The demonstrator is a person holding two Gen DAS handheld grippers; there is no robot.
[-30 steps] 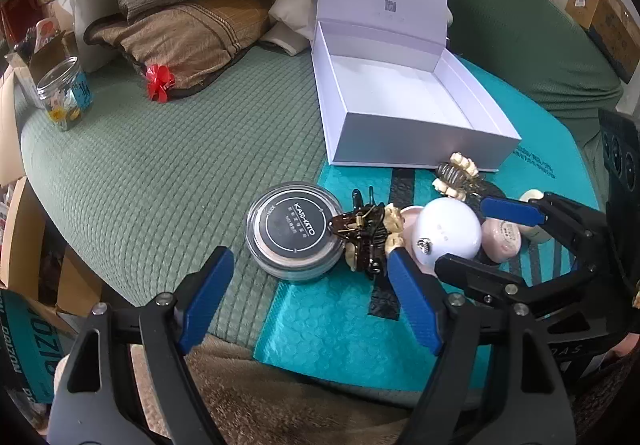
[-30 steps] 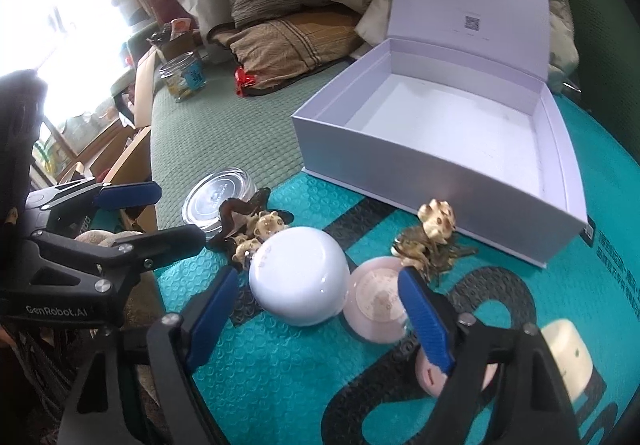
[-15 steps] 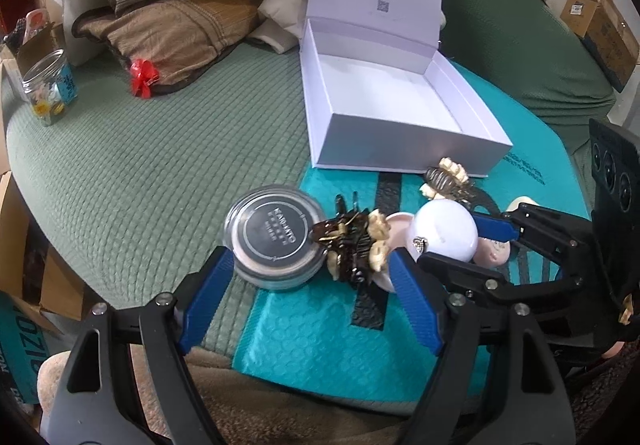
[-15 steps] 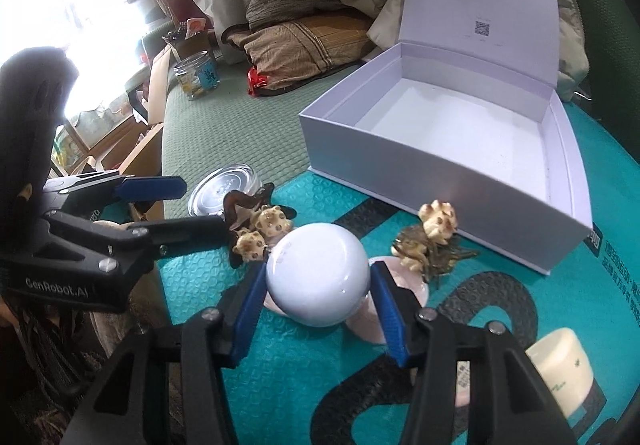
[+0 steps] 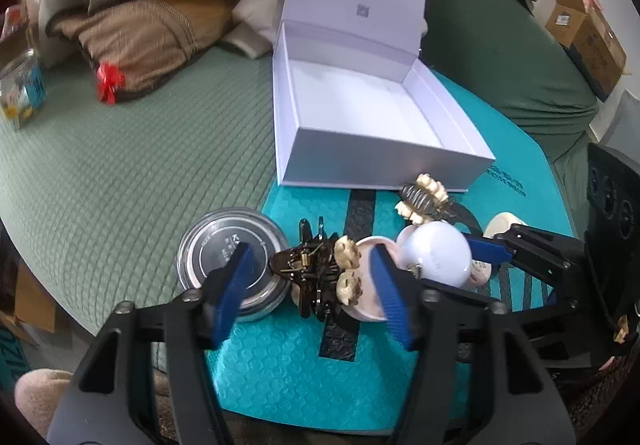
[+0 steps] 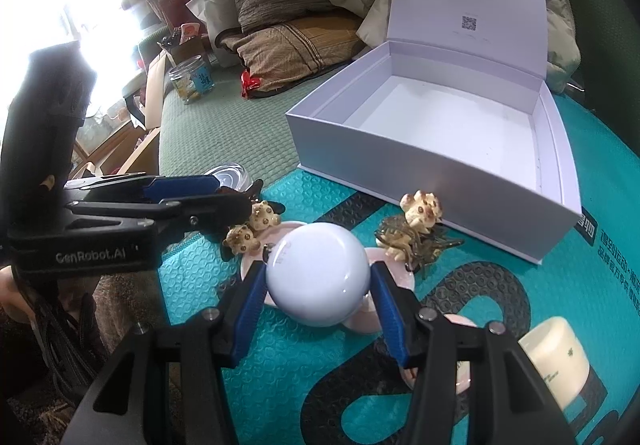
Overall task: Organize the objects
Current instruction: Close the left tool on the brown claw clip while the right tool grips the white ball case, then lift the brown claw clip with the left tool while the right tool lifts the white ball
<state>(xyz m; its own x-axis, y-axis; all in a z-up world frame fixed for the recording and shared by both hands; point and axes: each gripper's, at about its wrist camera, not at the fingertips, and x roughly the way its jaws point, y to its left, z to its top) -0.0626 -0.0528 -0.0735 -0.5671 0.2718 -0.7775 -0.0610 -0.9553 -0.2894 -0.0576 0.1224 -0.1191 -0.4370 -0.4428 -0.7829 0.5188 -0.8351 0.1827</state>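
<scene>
Gripping the white ball (image 6: 318,277), the right tool (image 6: 318,295) has both pads on its sides, down on the teal mat (image 6: 500,285) in front of the open box (image 6: 420,165). Smooth and round, that ball could squirt out on the lift. Left tool (image 5: 310,281) is closing around the brown clip (image 5: 316,273), pads not clearly pressing; its prongs could snag the pink lid (image 5: 368,309) underneath and drag it.
</scene>
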